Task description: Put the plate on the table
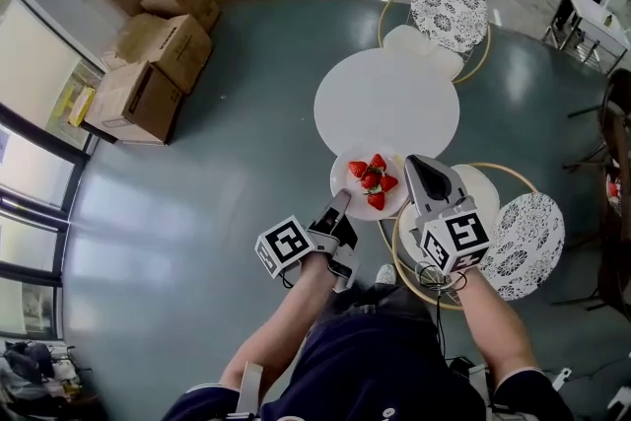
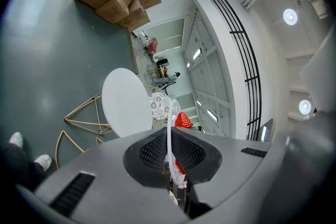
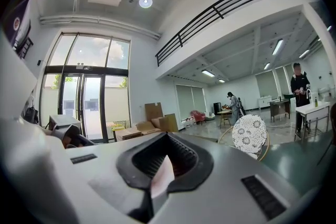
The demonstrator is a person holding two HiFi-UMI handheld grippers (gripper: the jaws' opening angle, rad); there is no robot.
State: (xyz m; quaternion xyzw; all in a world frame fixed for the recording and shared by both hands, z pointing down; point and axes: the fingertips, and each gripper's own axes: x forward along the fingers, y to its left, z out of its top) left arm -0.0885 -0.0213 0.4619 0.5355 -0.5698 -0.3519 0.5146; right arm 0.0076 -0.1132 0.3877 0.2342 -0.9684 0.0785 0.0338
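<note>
Both left tongs [image 1: 341,202] and right tongs [image 1: 408,186] clamp the plate's [image 1: 345,175] opposite rims.
</note>
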